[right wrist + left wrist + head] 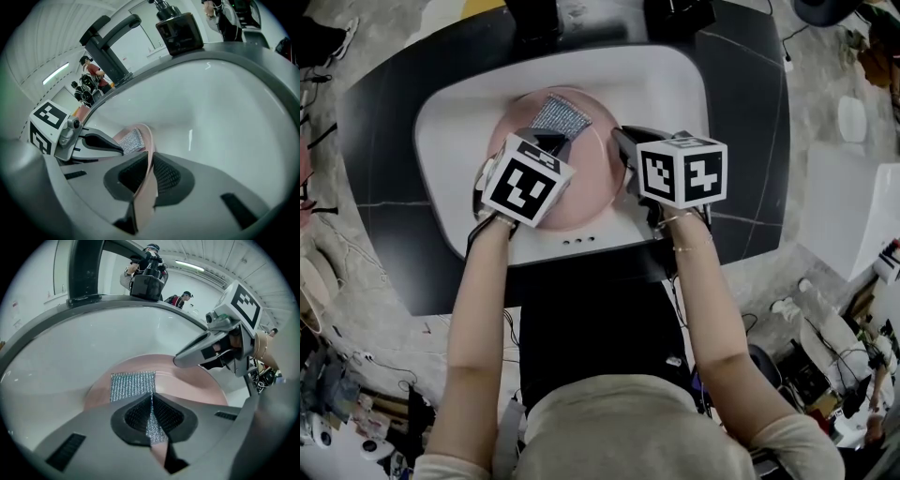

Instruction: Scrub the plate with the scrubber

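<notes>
A pink plate (581, 178) lies in the white sink (459, 112), tipped up at its right side. My right gripper (625, 150) is shut on the plate's right rim; in the right gripper view the rim (149, 154) runs edge-on between the jaws. My left gripper (546, 142) is shut on a silver mesh scrubber (560, 114), which lies flat on the plate's far part. In the left gripper view the scrubber (132, 385) spreads out ahead of the jaws over the plate (187, 385), and the right gripper (180, 361) shows at the right.
A dark tap (110, 40) and a black soap dispenser (179, 30) stand on the sink's far rim. A dark counter (750, 141) rings the sink. People stand in the background of both gripper views. Clutter and cables lie on the floor around me.
</notes>
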Motion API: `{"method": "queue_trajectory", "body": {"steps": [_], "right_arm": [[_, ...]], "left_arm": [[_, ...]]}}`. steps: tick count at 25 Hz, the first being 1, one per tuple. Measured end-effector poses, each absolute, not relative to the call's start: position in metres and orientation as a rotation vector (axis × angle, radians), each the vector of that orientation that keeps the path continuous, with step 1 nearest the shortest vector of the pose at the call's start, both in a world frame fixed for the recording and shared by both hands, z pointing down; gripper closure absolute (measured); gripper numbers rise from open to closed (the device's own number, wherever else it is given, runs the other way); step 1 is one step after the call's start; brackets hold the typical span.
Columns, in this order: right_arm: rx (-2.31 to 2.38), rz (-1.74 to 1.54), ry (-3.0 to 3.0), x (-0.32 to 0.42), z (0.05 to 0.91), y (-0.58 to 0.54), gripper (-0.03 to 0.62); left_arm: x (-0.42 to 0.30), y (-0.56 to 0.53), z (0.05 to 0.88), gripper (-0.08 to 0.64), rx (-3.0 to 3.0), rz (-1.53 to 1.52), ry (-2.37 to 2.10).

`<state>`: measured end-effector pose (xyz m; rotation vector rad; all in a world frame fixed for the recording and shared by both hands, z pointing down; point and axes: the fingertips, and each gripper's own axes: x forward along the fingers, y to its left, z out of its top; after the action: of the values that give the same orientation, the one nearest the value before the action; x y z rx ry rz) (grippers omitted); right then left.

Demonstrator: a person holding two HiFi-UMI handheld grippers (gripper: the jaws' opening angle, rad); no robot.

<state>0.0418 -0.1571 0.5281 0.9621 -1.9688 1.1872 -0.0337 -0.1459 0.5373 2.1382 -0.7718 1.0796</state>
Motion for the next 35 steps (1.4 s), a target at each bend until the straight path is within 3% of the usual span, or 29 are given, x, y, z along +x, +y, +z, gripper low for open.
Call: {"method": "queue_trajectory", "body": {"steps": [17, 35], "right_arm": [[0.949, 1.141, -1.994, 0.04, 0.524, -0.159, 0.545], [0.974, 1.147, -1.982, 0.045, 0.522, -0.16, 0.545]], "left_arm": [[-0.069, -0.123, 0.542, 0.529, 2.071, 1.196, -0.797], [-0.044, -0.072, 0.529, 0.529, 2.154, 1.246, -0.596]]}}
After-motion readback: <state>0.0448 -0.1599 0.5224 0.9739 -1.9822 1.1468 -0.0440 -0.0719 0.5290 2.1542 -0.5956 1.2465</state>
